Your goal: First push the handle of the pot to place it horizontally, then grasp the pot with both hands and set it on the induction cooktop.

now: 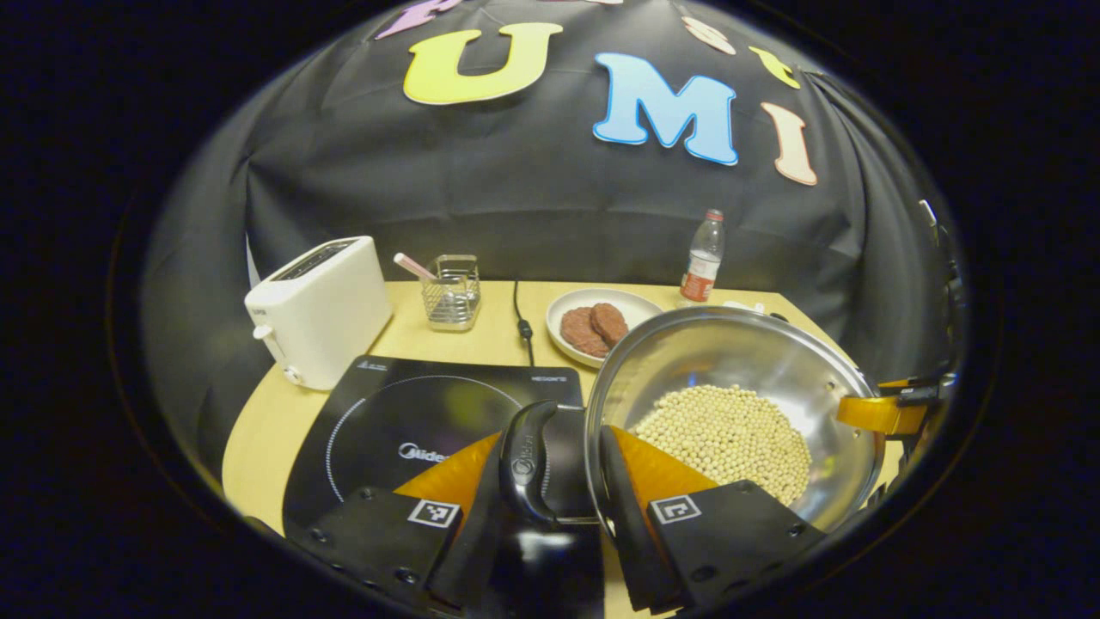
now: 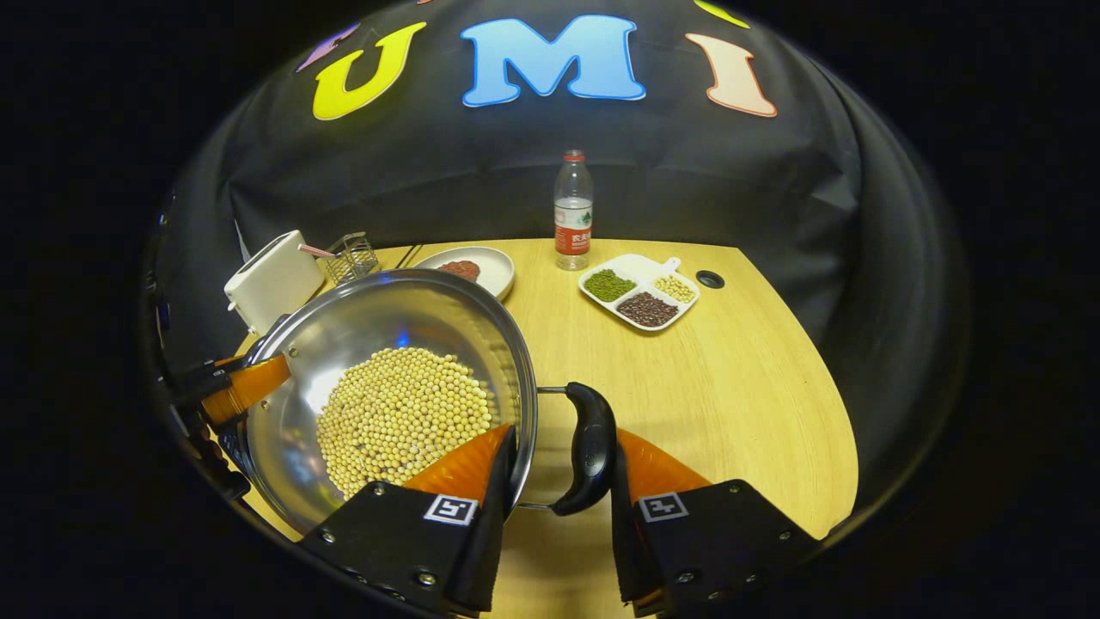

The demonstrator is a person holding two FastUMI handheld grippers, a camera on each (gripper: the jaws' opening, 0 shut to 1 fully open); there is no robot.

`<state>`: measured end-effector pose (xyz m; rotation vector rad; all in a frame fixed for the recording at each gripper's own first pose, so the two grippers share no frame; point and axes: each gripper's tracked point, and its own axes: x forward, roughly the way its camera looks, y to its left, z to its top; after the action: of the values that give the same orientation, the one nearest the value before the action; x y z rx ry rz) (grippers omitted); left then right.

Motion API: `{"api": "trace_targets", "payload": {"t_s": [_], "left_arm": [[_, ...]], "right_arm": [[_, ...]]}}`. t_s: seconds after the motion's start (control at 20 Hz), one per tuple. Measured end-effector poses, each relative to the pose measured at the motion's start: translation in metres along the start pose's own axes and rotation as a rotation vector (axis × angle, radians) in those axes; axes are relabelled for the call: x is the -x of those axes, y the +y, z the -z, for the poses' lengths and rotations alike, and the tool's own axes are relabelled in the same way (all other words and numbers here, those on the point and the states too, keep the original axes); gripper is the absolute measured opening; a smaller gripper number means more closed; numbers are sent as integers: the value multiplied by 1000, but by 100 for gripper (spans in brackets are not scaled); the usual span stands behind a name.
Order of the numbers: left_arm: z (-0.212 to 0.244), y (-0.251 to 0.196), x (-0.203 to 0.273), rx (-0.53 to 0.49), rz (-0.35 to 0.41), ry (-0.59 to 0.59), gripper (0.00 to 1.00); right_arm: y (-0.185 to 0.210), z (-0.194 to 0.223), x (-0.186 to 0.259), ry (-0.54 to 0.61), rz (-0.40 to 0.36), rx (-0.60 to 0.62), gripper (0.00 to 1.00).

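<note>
- We see the pot (image 1: pixel 730 404), full of pale beans (image 2: pixel 400 417), between both grippers, beside the cooktop (image 1: pixel 404 421).
- Our left gripper (image 1: pixel 563 468) straddles one black side handle (image 1: pixel 526 460) and the rim; it looks clenched, though contact is hard to judge.
- Our right gripper (image 2: pixel 559 460) likewise brackets the other handle (image 2: pixel 589 447).

Mock kitchen booth — toaster (image 1: pixel 320 308) (cooktop (image 1: pixel 404 430))

A toaster (image 1: pixel 320 309), wire basket (image 1: pixel 451 292), patty plate (image 1: pixel 601 327), water bottle (image 2: pixel 572 211) and bean tray (image 2: pixel 640 292) stand on the table (image 2: pixel 730 387).
</note>
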<state>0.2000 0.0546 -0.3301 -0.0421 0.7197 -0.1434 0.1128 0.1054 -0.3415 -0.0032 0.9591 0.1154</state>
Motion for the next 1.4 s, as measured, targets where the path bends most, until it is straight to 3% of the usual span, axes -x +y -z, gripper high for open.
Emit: {"api": "trace_targets", "payload": {"t_s": [0.4, 0.55, 0.6, 1.05, 1.4], "left_arm": [[-9, 79, 12, 0, -31, -11, 70], [-6, 109, 15, 0, -41, -9, 63], [-5, 119, 16, 0, -45, -9, 66], [-2, 203, 11, 11, -70, 1, 63], [4, 244, -6, 12, -93, 8, 66]], "right_arm": [[73, -8, -4, -8, -26, 5, 54], [101, -8, -8, -6, -36, 8, 53], [110, -8, -10, -4, -39, 10, 53], [189, -11, -25, -6, -58, 12, 53], [225, -9, -45, 4, -61, -1, 53]]}}
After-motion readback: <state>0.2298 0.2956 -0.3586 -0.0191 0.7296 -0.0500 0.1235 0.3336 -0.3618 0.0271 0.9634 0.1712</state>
